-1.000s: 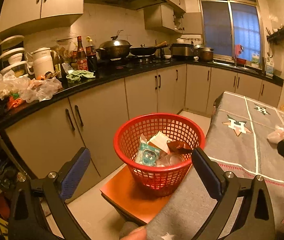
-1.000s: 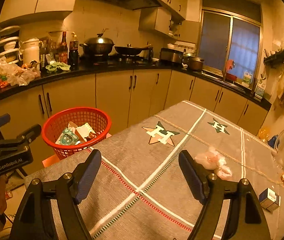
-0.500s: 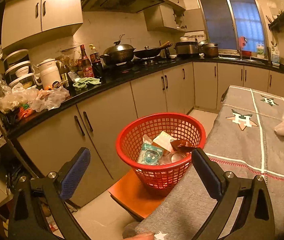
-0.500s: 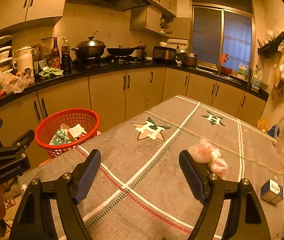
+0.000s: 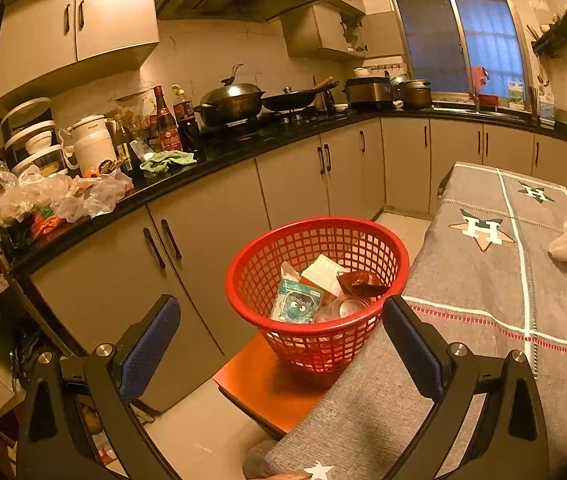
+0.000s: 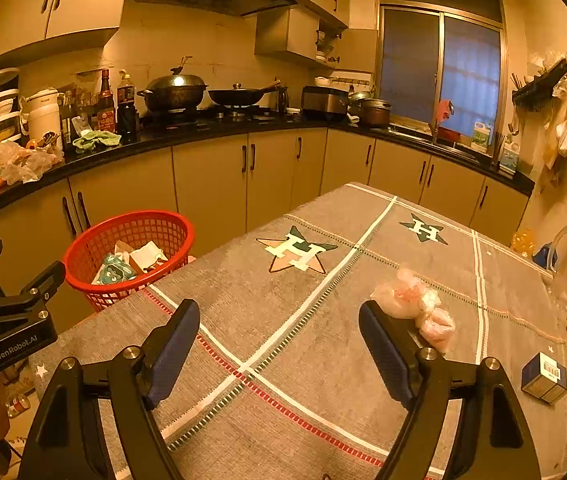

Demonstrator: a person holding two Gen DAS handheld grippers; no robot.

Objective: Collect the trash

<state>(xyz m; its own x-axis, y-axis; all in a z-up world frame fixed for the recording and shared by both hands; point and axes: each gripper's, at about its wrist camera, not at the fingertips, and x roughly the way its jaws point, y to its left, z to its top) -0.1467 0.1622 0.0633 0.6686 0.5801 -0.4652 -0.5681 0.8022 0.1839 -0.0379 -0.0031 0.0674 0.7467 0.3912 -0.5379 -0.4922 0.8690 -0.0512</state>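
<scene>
Both tools are spread wide with nothing between their pads. The left gripper (image 5: 279, 340) points at the red basket (image 5: 397, 258), which sits on an orange stool (image 5: 267, 390) beside the table (image 6: 243, 292) and holds wrappers. The right gripper (image 6: 279, 344) hangs over the grey tablecloth; the crumpled pink plastic bag (image 6: 415, 302) lies at about two o'clock, just past its right finger, and a small box (image 6: 545, 376) at three o'clock.

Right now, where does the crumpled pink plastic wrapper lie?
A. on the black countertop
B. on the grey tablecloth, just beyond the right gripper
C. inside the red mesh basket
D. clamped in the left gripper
B: the crumpled pink plastic wrapper rests on the grey tablecloth, past the open, empty right gripper.
</scene>
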